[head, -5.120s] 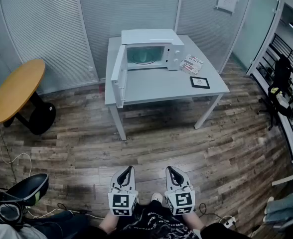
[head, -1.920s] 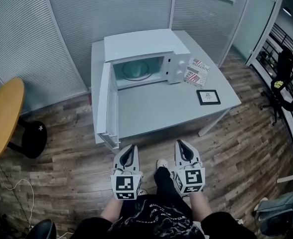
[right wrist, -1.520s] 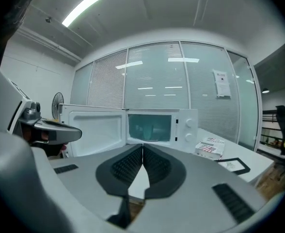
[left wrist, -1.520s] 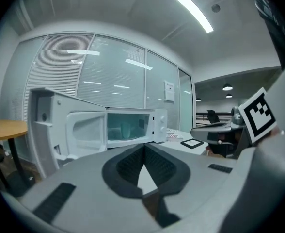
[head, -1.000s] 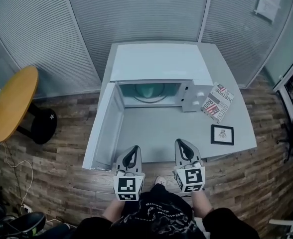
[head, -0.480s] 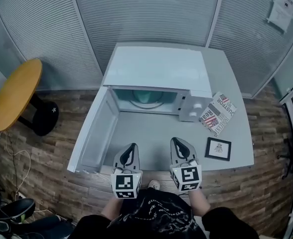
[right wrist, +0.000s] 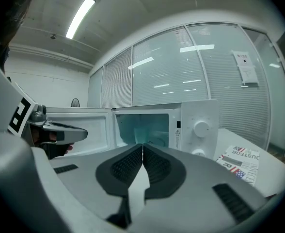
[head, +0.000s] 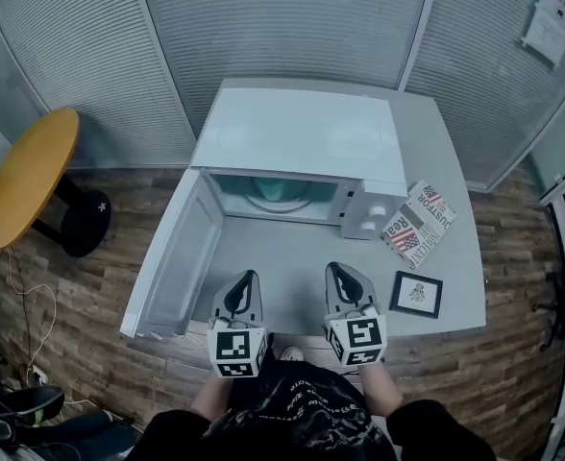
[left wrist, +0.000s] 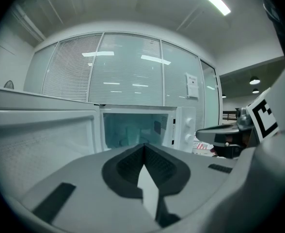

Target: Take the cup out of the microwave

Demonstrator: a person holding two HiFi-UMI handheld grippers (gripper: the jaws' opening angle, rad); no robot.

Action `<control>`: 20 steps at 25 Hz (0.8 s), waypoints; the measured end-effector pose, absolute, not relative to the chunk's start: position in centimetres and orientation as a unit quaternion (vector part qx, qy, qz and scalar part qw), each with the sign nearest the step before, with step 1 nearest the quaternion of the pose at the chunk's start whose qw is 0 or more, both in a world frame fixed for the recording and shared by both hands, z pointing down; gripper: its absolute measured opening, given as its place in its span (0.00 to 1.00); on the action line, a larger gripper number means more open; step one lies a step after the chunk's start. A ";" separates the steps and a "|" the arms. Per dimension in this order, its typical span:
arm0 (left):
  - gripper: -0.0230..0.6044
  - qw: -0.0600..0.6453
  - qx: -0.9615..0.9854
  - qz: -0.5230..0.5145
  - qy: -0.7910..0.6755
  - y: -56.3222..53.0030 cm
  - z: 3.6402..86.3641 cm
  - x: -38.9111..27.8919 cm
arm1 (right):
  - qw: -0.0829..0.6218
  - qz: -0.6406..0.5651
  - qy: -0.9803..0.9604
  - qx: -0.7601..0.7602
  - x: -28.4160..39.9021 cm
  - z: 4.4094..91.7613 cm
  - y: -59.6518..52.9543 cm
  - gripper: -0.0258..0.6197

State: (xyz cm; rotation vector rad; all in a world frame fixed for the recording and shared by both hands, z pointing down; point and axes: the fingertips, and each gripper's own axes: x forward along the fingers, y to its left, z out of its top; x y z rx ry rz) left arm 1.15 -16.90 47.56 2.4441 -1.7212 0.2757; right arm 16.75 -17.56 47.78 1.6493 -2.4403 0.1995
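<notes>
A white microwave (head: 302,147) stands on the grey table (head: 455,277), its door (head: 162,262) swung open to the left. Inside the teal cavity the glass turntable (head: 278,192) shows. A pale cup (right wrist: 139,132) is faintly visible there, and the cup (left wrist: 130,133) is just as dim in the left gripper view. My left gripper (head: 245,279) and right gripper (head: 337,269) hover side by side over the table's front part, both pointing at the opening, a short way before it. Both are shut with nothing between the jaws. My left gripper (left wrist: 143,145) and my right gripper (right wrist: 142,145) each aim at the cavity.
A folded newspaper (head: 417,224) lies right of the microwave and a small framed picture (head: 417,294) sits nearer the front edge. The open door juts past the table's left front corner. A round wooden table (head: 28,176) stands at the left; slatted glass walls close the back.
Both grippers have come forward from the table's front edge to over the tabletop, nearer the open microwave. The jaws stayed shut.
</notes>
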 end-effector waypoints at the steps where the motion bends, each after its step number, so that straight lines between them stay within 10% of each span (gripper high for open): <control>1: 0.05 0.070 0.812 0.092 -0.573 -17.2 47.6 1.1 | 0.094 0.068 -0.822 0.557 16.8 47.8 -17.8 0.05; 20: 0.05 0.071 0.823 0.087 -0.557 -23.5 47.8 -0.9 | 0.098 0.078 -0.820 0.559 14.3 47.9 -24.9 0.05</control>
